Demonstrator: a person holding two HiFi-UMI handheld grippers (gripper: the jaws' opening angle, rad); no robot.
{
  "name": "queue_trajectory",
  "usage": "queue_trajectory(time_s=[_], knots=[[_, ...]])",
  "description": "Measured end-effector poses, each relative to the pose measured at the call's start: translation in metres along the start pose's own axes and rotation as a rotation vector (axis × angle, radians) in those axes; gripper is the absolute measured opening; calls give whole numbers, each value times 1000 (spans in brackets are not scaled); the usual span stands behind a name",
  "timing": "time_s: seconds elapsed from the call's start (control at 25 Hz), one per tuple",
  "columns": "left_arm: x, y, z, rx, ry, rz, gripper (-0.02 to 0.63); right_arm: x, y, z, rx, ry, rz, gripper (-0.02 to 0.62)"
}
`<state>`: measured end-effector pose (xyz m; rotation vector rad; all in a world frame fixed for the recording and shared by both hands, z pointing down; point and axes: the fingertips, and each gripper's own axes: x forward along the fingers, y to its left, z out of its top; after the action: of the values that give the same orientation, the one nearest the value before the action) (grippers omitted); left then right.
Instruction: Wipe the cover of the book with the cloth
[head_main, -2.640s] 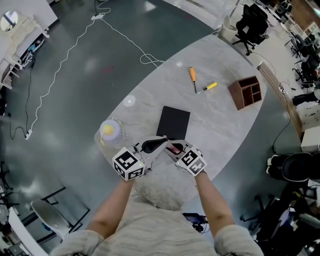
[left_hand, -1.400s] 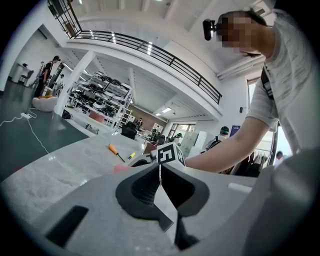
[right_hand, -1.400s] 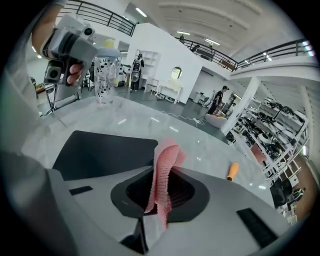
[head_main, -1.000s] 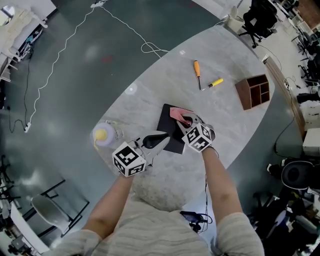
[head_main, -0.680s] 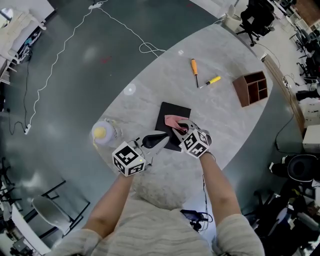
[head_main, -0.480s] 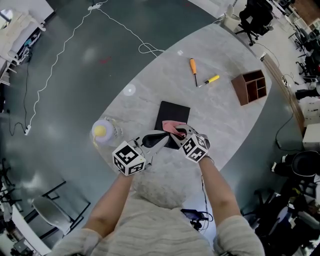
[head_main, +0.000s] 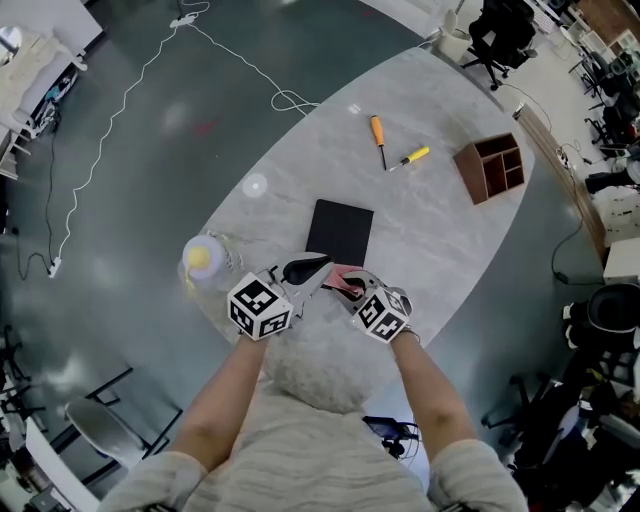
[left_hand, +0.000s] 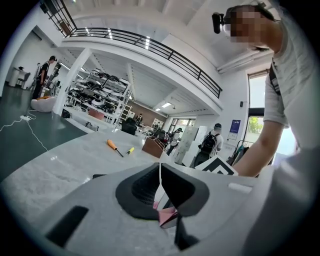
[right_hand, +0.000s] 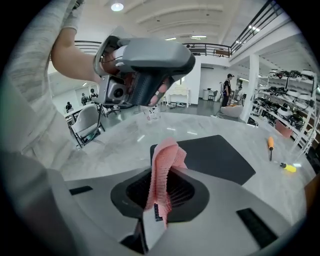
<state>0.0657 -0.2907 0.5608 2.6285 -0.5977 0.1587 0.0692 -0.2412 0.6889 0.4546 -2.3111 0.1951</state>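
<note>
Since the black book (head_main: 340, 231) lies flat just ahead of you, its long axis running away from you and leaning slightly right at the far end, bring the pink cloth (right_hand: 162, 170) forward onto the near short edge and sweep lengthwise along the cover. Your right gripper (head_main: 343, 283) has its fingers clamped on the cloth, bunched up above the grey surface (head_main: 440, 230), so press it flat. The left gripper (head_main: 306, 268), fingers closed together on nothing, could steady the near-left corner.
</note>
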Motion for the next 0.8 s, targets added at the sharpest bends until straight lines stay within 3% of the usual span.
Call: queue_trajectory(time_s=[0.32, 0.52, 0.64, 0.8], knots=[[1, -6, -1, -4, 3, -5, 18, -11, 27, -1, 21, -17, 70, 48], [-1, -11, -2, -11, 5, -7, 18, -27, 34, 10, 124, -107, 149, 48], [-3, -11, 1, -10, -4, -4, 18, -36, 9, 17, 163, -160, 97, 48], [-2, -7, 2, -11, -6, 1, 18, -44, -48, 17, 170, -161, -55, 48]])
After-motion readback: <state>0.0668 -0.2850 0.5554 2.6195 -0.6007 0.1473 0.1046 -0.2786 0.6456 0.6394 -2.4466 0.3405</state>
